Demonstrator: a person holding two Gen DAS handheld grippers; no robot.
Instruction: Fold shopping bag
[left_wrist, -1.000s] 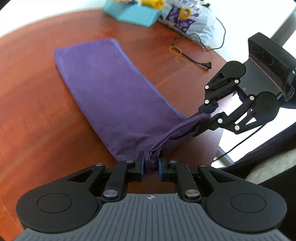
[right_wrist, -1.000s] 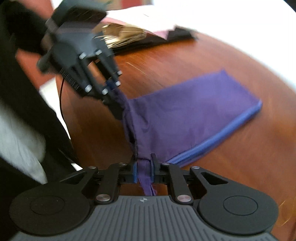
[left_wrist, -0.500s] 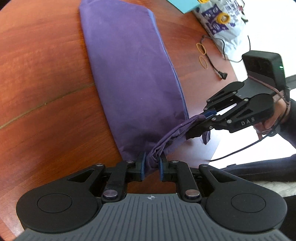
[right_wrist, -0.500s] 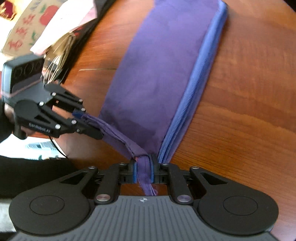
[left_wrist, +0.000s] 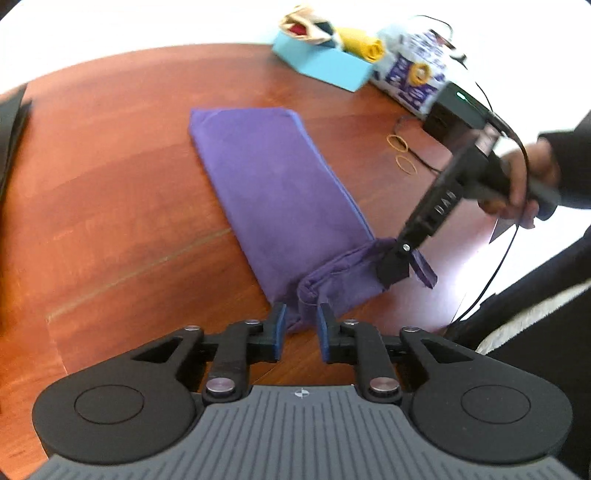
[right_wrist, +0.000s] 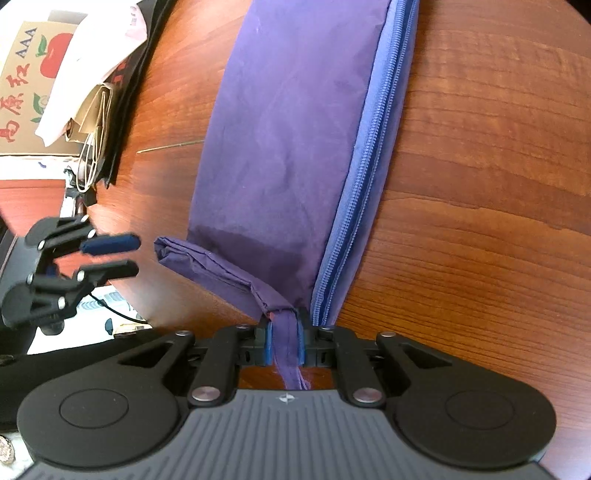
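Observation:
The purple shopping bag (left_wrist: 273, 192) lies flat and folded long on the wooden table (left_wrist: 110, 184), its blue zipper edge (right_wrist: 369, 166) on the right. Its near end is rolled into a thick fold (right_wrist: 221, 269). My right gripper (right_wrist: 284, 347) is shut on the bag's near corner, and fabric pokes out behind the pads. From the left wrist it shows as my right gripper (left_wrist: 397, 271) tipped down onto that corner. My left gripper (right_wrist: 135, 254) hangs open just off the fold's left tip, with nothing between its fingers. In its own view my left gripper (left_wrist: 299, 314) frames the fold without touching it.
A light blue box (left_wrist: 325, 62) and a printed plastic bag (left_wrist: 413, 77) stand at the table's far edge, with rubber bands (left_wrist: 397, 143) and a black cable nearby. A cardboard box with an apple print (right_wrist: 29, 85) and papers sit left. A person's hand (left_wrist: 517, 184) holds the right gripper.
My left gripper has let go of the bag's end and drawn back from it. The rolled end now rests on the table. My right gripper has rolled and sunk, still gripping its corner.

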